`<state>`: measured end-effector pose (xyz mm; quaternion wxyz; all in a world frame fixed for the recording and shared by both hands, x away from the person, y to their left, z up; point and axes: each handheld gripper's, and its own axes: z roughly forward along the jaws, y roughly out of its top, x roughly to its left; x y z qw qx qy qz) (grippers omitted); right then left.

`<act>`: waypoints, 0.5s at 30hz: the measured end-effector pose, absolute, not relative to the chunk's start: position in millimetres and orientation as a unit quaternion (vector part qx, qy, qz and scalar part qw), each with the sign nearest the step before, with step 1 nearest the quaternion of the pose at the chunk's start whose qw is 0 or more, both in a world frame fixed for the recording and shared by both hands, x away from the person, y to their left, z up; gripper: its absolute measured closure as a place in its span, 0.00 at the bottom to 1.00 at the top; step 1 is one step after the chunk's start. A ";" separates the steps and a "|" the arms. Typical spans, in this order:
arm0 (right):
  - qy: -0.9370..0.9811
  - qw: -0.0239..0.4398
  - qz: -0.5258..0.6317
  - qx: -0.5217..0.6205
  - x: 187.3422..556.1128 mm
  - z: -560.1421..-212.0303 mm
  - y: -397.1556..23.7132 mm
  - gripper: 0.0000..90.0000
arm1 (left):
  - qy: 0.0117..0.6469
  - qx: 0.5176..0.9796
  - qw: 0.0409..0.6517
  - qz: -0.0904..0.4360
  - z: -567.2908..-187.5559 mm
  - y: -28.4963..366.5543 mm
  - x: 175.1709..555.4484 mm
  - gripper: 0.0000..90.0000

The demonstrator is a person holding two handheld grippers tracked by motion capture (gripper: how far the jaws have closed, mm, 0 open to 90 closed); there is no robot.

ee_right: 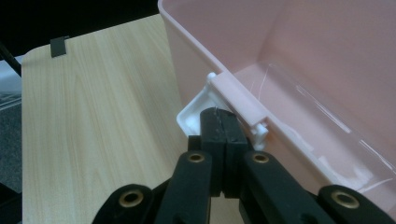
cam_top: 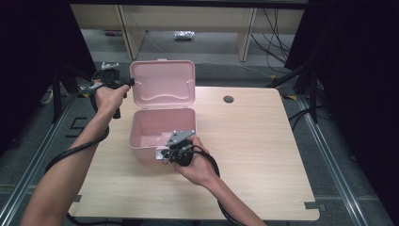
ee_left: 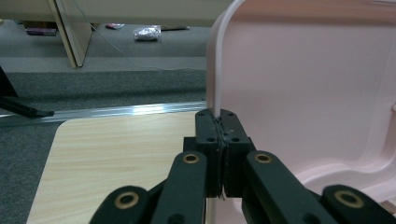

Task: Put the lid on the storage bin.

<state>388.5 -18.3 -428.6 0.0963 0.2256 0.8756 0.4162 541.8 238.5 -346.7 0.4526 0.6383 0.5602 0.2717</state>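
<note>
A pink plastic box (cam_top: 141,136) stands on the wooden table with its lid (cam_top: 162,82) swung up and upright behind it. My left gripper (cam_top: 128,83) is shut on the lid's left edge; in the left gripper view the jaws pinch the pale rim of the lid (ee_left: 215,70) between their tips, where the left gripper (ee_left: 219,122) meets it. At the box's front wall, my right gripper (cam_top: 165,153) is shut on the white latch (ee_right: 192,112) that hangs under the pink hinge bar; the right gripper (ee_right: 219,116) tips cover its middle. The box (ee_right: 289,51) looks empty inside.
A round cable hole (cam_top: 228,99) sits in the table to the right of the box. Black tape marks (cam_top: 311,205) lie at the front corners. Beyond the table are wooden furniture legs (cam_top: 126,33), floor cables and a small plastic bag (cam_top: 184,35).
</note>
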 end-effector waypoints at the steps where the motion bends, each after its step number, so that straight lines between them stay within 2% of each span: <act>1: 0.875 0.095 0.416 0.228 388.4 -428.3 -18.2 1.00 | 0.560 0.638 0.452 0.273 -346.6 238.3 541.2 0.98; 10: 0.873 0.084 0.414 0.242 387.1 -428.1 -17.5 1.00 | 0.556 0.636 0.456 0.281 -347.7 237.3 537.1 0.98; 15: 0.876 0.096 0.416 0.226 389.7 -428.1 -17.6 1.00 | 0.554 0.635 0.456 0.287 -348.2 236.8 534.9 0.98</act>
